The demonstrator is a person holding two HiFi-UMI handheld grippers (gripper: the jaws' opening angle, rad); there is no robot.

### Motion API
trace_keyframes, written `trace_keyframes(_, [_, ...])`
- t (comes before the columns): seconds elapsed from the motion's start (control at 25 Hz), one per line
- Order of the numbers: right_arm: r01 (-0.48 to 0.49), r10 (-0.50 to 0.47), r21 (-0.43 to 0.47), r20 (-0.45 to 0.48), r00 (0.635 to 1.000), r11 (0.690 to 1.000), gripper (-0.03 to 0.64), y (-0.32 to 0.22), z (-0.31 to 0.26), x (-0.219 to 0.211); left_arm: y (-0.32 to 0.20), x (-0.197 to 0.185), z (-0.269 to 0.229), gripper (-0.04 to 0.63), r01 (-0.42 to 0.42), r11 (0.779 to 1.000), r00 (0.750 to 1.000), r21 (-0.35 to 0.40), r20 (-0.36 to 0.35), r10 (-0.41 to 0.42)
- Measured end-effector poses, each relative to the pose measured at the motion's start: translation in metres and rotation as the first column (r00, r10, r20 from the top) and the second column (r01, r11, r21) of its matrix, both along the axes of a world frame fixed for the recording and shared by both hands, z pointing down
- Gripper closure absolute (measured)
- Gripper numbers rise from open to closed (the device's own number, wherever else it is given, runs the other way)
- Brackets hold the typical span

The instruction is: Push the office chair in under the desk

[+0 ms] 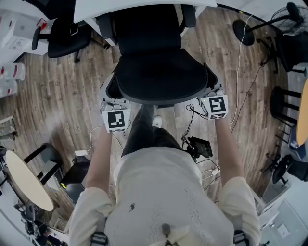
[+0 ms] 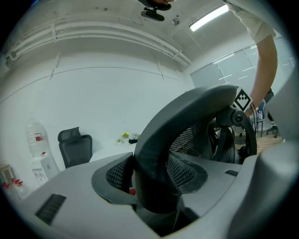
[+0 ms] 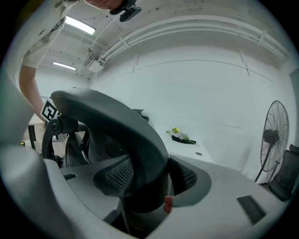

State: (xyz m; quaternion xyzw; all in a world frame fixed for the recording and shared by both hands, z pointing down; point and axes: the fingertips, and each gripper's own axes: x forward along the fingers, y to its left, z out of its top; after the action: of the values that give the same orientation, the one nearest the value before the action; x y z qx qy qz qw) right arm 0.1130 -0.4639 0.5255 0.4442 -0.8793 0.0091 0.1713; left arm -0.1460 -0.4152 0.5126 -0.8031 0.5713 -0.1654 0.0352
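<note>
The left tongs point(image 1: 111, 102) and right tongs point(image 1: 211, 93) are each clenched on a side edge of the backrest point(image 1: 163, 79), a two-sided hold that should keep the push straight. The chair point(image 1: 144, 33) stands just ahead, its front already partly beneath the white table point(image 1: 144, 7).

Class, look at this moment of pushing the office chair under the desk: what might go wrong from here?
1. The left tool and right tool clamp only the top rim of the office chair; a push there might tip the back or slip off.
2. The armrest could knock the desk edge.
3. Loose cables lie by the person's shoe; a step forward may snag them.
</note>
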Motion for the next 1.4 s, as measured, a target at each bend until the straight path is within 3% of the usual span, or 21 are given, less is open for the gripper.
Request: trace_keyframes(1.4, [-0.046, 0.047, -0.024, 0.016, 0.999, 0.999, 0.367, -0.070, -0.006, -0.047, -0.084, -0.050, -0.006, 0.353, -0.041, 0.999, 0.999, -0.010, 0.012, 0.041])
